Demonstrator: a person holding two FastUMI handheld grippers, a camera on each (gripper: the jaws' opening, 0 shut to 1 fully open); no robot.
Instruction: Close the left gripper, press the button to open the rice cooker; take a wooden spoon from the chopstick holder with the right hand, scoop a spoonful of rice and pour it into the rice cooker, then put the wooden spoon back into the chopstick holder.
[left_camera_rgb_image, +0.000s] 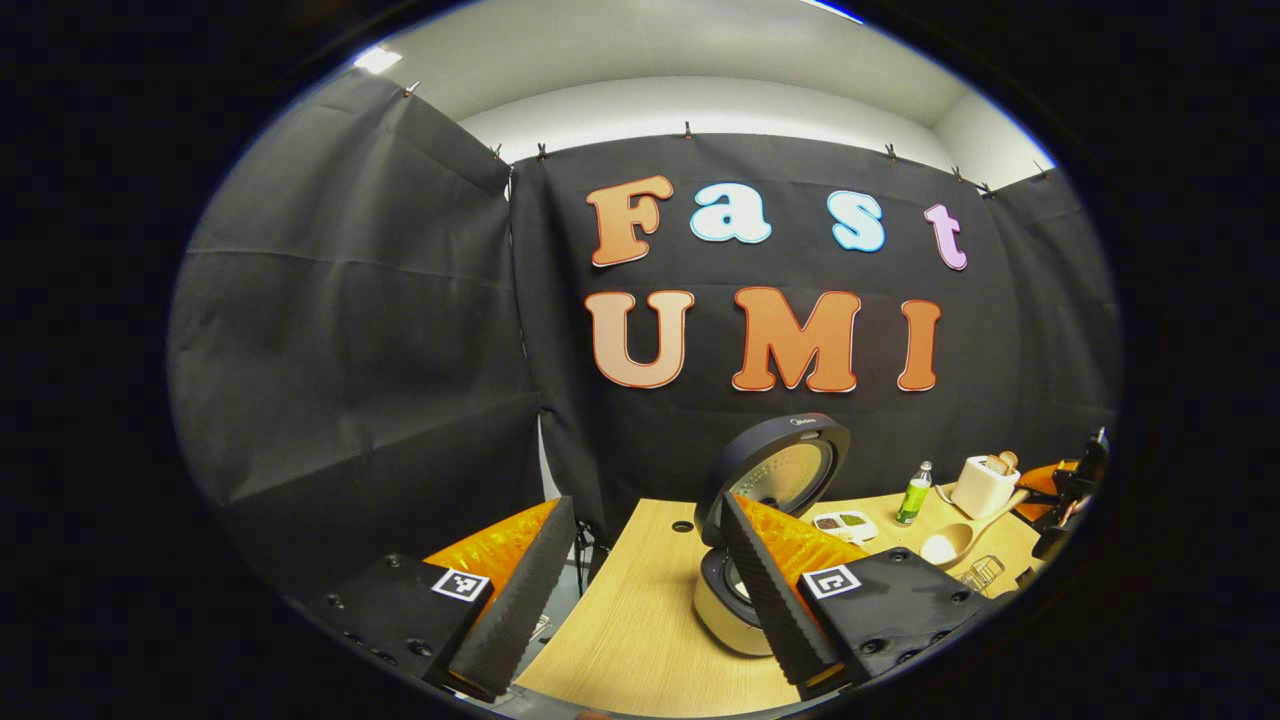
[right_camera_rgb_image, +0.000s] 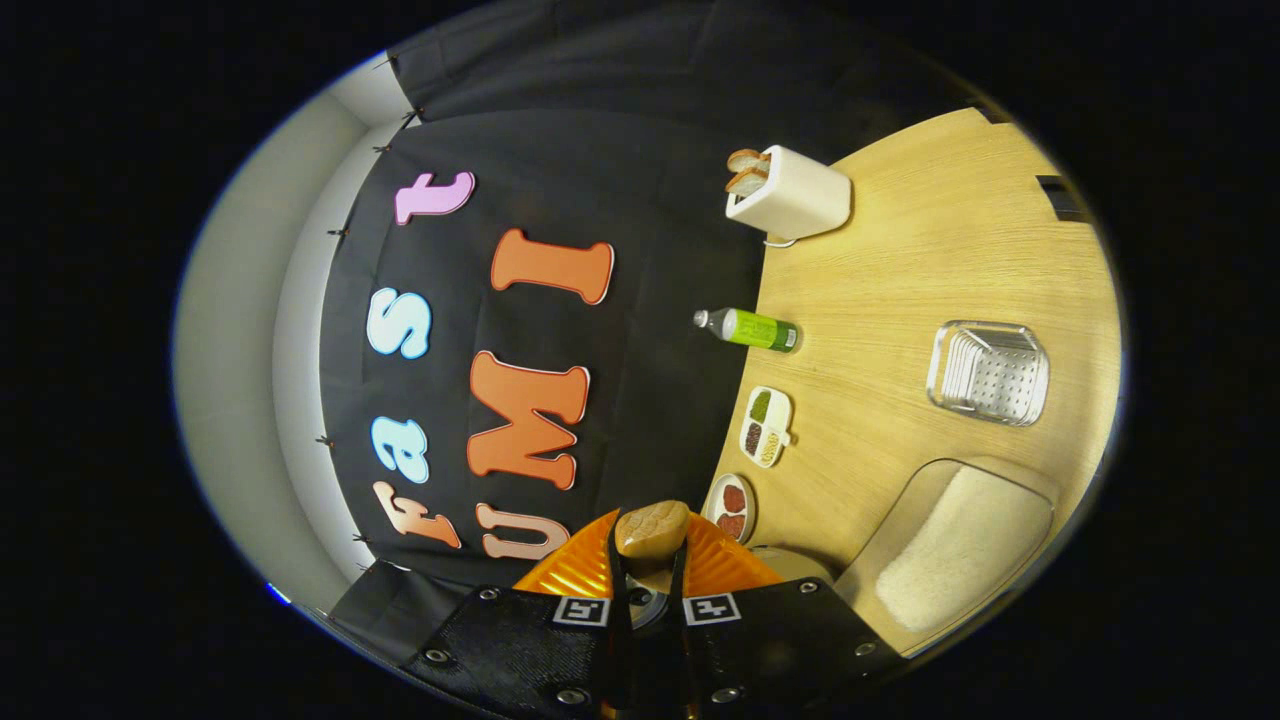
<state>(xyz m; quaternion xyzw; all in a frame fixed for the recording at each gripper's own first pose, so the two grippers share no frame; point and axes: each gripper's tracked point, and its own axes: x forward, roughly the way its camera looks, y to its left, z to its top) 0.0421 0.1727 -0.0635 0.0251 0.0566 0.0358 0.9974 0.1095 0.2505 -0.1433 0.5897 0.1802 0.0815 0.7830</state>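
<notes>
The rice cooker stands on the wooden table with its round lid raised. My left gripper hangs open in front of it, and its right finger overlaps the cooker body. Nothing is between its fingers. At the far right of the left gripper view, my right gripper holds the wooden spoon, whose pale bowl hovers over the table. In the right gripper view, that gripper is shut on the spoon's wood. A clear tub of rice sits nearby.
A white toaster with bread, a green bottle, a small divided seed dish and a round dish line the table's back edge. A clear perforated basket lies on the table beside the rice tub.
</notes>
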